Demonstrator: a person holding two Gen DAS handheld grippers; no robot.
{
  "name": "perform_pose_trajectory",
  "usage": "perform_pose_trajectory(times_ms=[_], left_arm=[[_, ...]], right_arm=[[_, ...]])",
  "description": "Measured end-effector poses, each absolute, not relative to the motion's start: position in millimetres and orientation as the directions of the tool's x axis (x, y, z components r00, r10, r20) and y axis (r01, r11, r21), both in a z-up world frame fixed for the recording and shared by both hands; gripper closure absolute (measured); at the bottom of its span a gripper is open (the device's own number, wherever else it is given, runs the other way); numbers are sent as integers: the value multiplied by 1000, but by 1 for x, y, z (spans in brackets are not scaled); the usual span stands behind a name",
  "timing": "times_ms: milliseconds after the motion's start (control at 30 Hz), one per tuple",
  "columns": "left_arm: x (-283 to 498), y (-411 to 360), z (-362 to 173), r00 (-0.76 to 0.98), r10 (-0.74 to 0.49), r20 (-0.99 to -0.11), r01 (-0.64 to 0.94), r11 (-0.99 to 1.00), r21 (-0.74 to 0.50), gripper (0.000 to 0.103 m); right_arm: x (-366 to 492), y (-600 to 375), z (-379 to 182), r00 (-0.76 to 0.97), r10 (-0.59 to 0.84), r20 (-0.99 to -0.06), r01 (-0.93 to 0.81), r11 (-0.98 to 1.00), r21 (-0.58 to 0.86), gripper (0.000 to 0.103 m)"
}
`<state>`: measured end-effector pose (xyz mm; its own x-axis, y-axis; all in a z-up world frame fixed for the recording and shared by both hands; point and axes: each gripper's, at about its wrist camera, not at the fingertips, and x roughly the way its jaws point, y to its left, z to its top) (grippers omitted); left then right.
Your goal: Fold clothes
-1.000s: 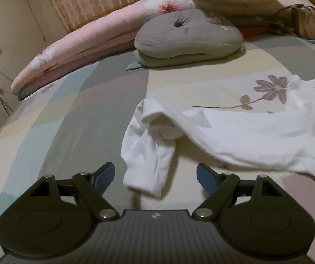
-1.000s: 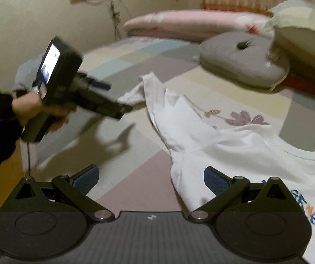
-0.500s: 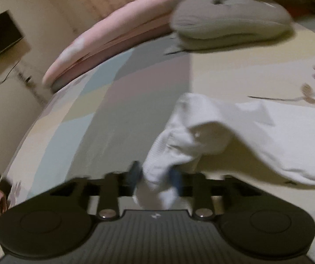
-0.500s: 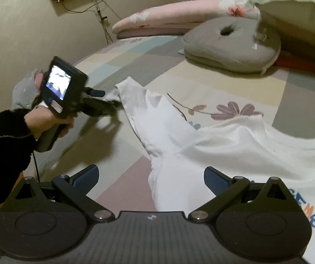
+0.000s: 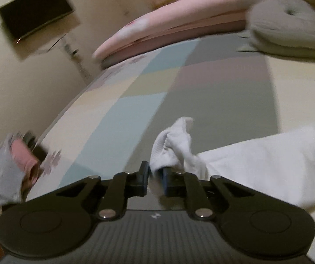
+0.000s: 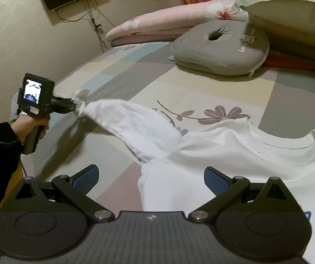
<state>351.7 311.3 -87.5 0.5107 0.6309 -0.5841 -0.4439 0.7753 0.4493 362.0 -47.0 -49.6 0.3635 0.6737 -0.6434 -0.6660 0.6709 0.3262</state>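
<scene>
Two grippers: my left gripper (image 5: 155, 179) clenches white cotton shirt's (image 6: 234, 154) sleeve cuff (image 5: 175, 140), lifted; right gripper (image 6: 151, 176) spread wide near its body.

"Lov…" on grey cushion (image 6: 221, 46)

Left wrist view: motion blur smears the pillow (image 5: 289, 28) and the bundle (image 5: 14, 167) at the bed's edge, its make-up unclear. Right wrist view: the shirt (image 6: 245, 154) runs off the right edge, its blue print (image 6: 308, 215) hidden behind the right gripper (image 6: 151, 179).
</scene>
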Motion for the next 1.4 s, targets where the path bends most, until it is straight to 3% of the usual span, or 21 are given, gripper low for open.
perform_pose_trajectory(times_ms=[33, 233, 367, 667, 933, 1100, 1200, 1267, 1400], left_arm=[[350, 317, -88, 492, 647, -582, -459, 761, 458, 82], [328, 347, -88, 387, 665, -638, -532, 727, 434, 77], [318, 331, -75, 469, 585, -662, -504, 793, 344, 69], [363, 172, -47, 696, 183, -694, -43, 976, 215, 59], [424, 66, -77, 652, -131, -746, 278, 958, 75, 60], [445, 49, -111, 582, -133, -802, 290, 956, 52, 68], [451, 52, -120, 547, -165, -820, 277, 961, -9, 78], [452, 49, -117, 545, -182, -819, 290, 957, -19, 100], [459, 43, -108, 580, -140, -802, 275, 961, 31, 102]], right_arm=[[363, -48, -50, 366, 673, -642, -663, 673, 328, 0], [366, -58, -47, 372, 668, -644, -656, 681, 327, 0], [364, -61, -49, 337, 637, -693, -691, 668, 278, 0], [384, -98, -48, 416, 573, -706, -610, 752, 250, 0], [393, -130, -39, 439, 611, -659, -588, 750, 303, 0], [400, -150, -36, 451, 637, -625, -560, 747, 358, 0], [403, -156, -36, 452, 646, -615, -551, 745, 378, 0], [405, -159, -37, 453, 648, -613, -545, 745, 385, 0], [407, -164, -36, 457, 648, -609, -529, 749, 399, 0]])
